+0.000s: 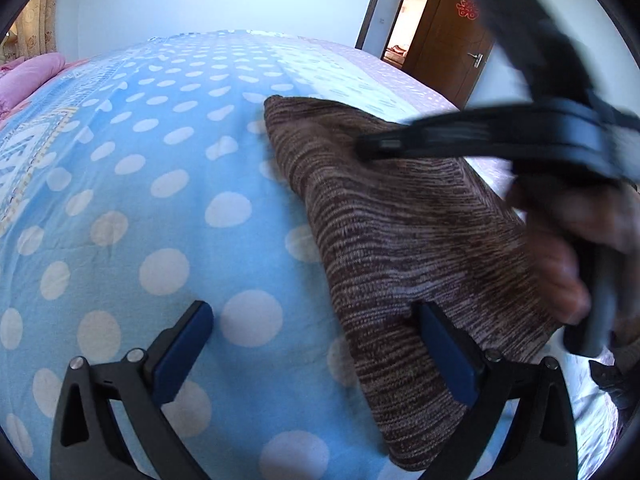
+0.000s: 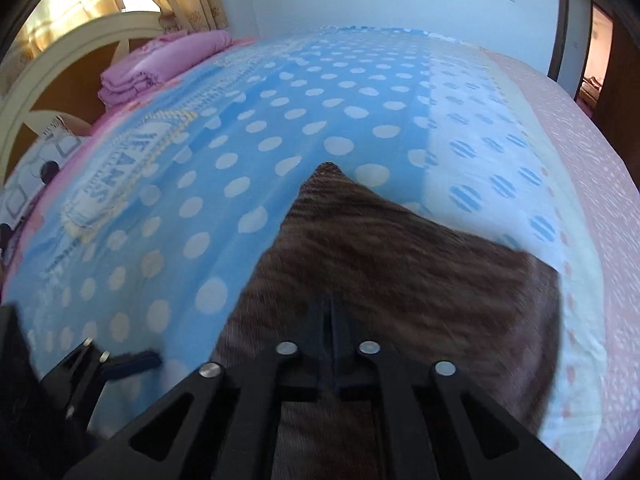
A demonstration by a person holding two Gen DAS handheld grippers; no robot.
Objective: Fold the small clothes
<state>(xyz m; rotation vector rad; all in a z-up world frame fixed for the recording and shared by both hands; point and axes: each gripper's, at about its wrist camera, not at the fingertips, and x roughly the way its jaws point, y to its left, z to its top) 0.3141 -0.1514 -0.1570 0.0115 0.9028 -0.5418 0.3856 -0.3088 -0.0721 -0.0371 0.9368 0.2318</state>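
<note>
Black tool (image 1: 312, 344) — blue pads (image 1: 182, 350), silver screws

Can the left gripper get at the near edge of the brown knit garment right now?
Probably yes. The left gripper is open beside the brown knit garment, one finger already over its edge, nothing between. The right gripper works farther along.

the left gripper (image 1: 312, 344) stood wide open, its two blue-padded fingers (image 1: 182, 354) splayed far apart and pointing forward, low in its own view. the right gripper (image 2: 330, 312) had its fingers pressed together, no gap showing between them. seen from the left wrist camera, the right gripper (image 1: 384, 146) reached in from the right side, blurred, fingers lying level and pointing left. the person's right hand (image 1: 568, 248) wrapped around its handle, fingers curled.
</note>
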